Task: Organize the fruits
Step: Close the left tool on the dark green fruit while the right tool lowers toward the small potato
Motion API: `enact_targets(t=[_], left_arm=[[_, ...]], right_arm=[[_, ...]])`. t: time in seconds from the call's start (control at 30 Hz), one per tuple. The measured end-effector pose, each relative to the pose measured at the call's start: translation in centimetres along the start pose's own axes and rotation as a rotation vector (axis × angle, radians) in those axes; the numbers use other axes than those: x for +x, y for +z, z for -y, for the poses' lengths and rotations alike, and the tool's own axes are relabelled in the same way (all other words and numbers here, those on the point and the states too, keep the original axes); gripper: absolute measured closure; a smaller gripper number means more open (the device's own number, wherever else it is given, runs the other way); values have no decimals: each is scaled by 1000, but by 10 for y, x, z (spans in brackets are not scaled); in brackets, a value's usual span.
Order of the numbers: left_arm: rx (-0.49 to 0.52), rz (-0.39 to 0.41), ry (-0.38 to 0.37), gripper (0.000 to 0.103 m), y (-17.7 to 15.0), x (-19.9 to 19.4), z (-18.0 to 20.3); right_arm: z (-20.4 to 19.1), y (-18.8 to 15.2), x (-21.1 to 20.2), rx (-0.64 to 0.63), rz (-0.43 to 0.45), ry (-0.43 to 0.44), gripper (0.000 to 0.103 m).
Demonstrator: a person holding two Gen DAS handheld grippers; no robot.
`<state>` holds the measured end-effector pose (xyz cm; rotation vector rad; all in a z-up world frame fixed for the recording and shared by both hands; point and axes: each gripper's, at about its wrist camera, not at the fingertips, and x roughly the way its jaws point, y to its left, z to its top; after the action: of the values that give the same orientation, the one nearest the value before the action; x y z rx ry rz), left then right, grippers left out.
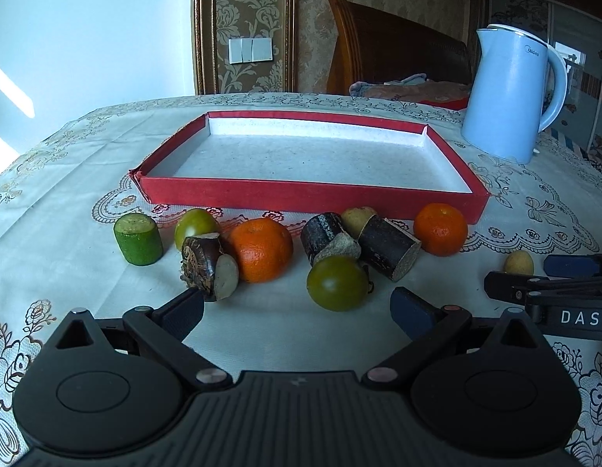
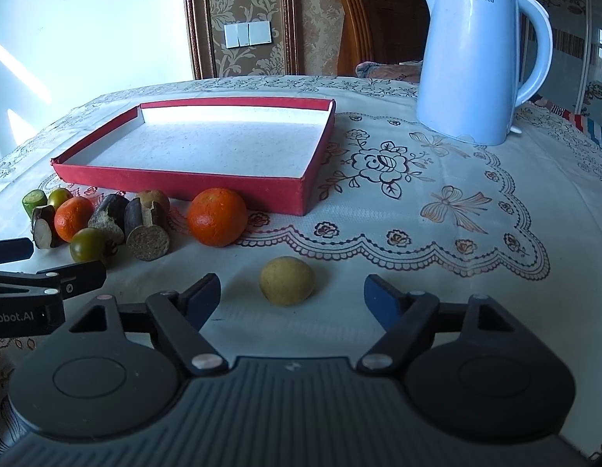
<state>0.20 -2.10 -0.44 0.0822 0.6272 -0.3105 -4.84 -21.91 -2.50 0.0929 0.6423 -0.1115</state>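
A shallow red tray [image 1: 301, 196] with a white floor lies on the tablecloth. In front of it stands a row of fruit: a green cut piece [image 1: 139, 239], two oranges [image 1: 262, 249], green tomatoes [image 1: 337, 283] and dark cane pieces [image 1: 386, 247]. My left gripper [image 1: 297, 305] is open just short of the row, with one green tomato ahead of the gap. My right gripper [image 2: 293, 294] is open around a small yellow round fruit [image 2: 287, 280]. Its pads stand clear of the fruit on both sides. The tray [image 2: 184, 183] is to that gripper's upper left.
A light blue kettle [image 2: 472, 62] stands at the back right of the table, right of the tray. A wooden chair back [image 1: 394, 46] with cloth on it rises behind the table. The embroidered tablecloth [image 2: 437, 202] stretches between the kettle and my right gripper.
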Motion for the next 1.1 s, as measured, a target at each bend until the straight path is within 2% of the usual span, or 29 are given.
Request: enact_targets(t=[0.23,0.67,0.7,0.8,0.97,1.1], left_arm=[[6,3,-14,0,1,2,3],[-4,11,-7,1,3,7,7],[-7,13,-1,4,3,8,7],[-14,-20,10,21,5,17,8],[-19,-15,38,29,6,19,8],[-15,-8,36,41,7,19,9]], right_arm=[[0,0,2,0,-6,-11,35],[2,0,1,9,-1,-12,37],[2,0,1,9,-1,-12,37],[2,0,1,12,1,-8,37],[3,-1,1,17,3,-4,37],[4,-1,1,23,6,0,37]])
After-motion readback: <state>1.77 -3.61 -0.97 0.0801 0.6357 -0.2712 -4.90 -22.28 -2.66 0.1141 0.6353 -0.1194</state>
